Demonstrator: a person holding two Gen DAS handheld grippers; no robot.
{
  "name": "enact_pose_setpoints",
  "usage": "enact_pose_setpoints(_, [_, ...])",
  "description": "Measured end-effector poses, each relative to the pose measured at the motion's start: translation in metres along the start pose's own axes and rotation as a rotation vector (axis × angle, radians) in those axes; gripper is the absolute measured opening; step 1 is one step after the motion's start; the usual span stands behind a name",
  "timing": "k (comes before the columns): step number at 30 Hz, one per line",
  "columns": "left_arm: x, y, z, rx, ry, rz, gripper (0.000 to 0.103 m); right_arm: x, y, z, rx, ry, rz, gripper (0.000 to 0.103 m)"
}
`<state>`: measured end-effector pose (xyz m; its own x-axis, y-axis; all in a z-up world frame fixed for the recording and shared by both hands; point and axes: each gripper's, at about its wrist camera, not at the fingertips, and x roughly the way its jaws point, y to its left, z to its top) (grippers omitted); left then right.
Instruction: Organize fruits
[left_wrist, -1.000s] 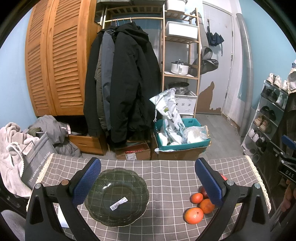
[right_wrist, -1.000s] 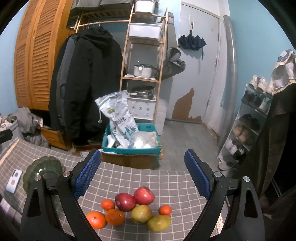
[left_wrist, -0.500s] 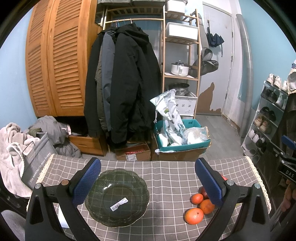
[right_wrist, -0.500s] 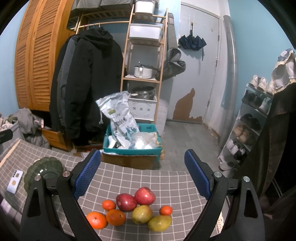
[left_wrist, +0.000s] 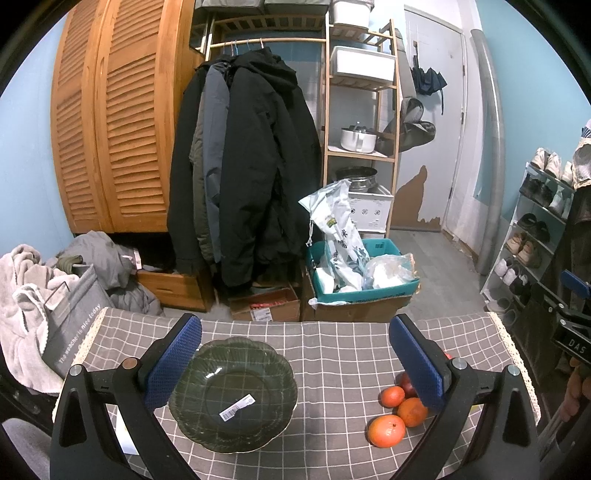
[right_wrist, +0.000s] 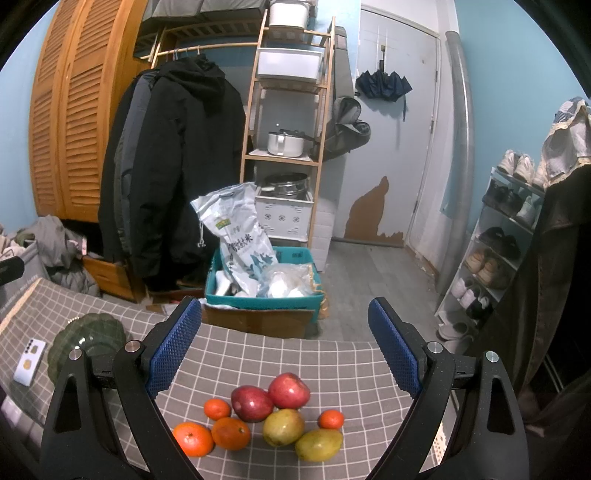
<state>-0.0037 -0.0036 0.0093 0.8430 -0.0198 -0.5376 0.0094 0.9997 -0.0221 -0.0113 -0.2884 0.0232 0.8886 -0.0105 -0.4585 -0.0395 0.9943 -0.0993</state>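
A dark green glass plate (left_wrist: 232, 393) with a white sticker lies on the grey checked tablecloth (left_wrist: 332, 354), under my open, empty left gripper (left_wrist: 295, 363). A pile of fruit sits to its right: several oranges (left_wrist: 386, 430) in the left wrist view. In the right wrist view the pile shows two red apples (right_wrist: 289, 390), two yellow-green mangoes (right_wrist: 283, 426) and several oranges (right_wrist: 193, 439). My right gripper (right_wrist: 284, 350) is open and empty, hovering just above and behind the pile. The plate also shows far left in the right wrist view (right_wrist: 86, 341).
A white phone (right_wrist: 29, 362) lies left of the plate. Beyond the table's far edge stand a teal crate with bags (right_wrist: 264, 284), cardboard boxes, hanging coats (left_wrist: 240, 166) and a shelf. A shoe rack (right_wrist: 498, 251) is at the right. The right gripper shows at the right edge (left_wrist: 570, 317).
The right gripper has drifted slightly left and forward over the fruit pile. The left gripper has barely moved. Both stay open.
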Motion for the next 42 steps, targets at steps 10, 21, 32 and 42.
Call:
enact_pose_setpoints(10, [-0.001, 0.001, -0.001, -0.003, -0.001, -0.003, 0.102, 0.0, 0.0, 0.0, -0.001, -0.001, 0.0, 0.09])
enact_pose_setpoints(21, [-0.001, 0.002, -0.002, -0.003, -0.001, -0.002, 0.102, 0.0, -0.001, -0.001, -0.001, -0.001, -0.002, 0.09])
enact_pose_setpoints(32, [-0.002, 0.001, -0.001, -0.004, -0.003, -0.004, 0.102, 0.0, -0.004, -0.001, -0.005, 0.007, -0.017, 0.09])
enact_pose_setpoints(42, [0.013, -0.017, 0.002, 0.012, 0.041, -0.03, 0.102, 0.005, -0.012, -0.008, 0.006, 0.033, -0.007, 0.09])
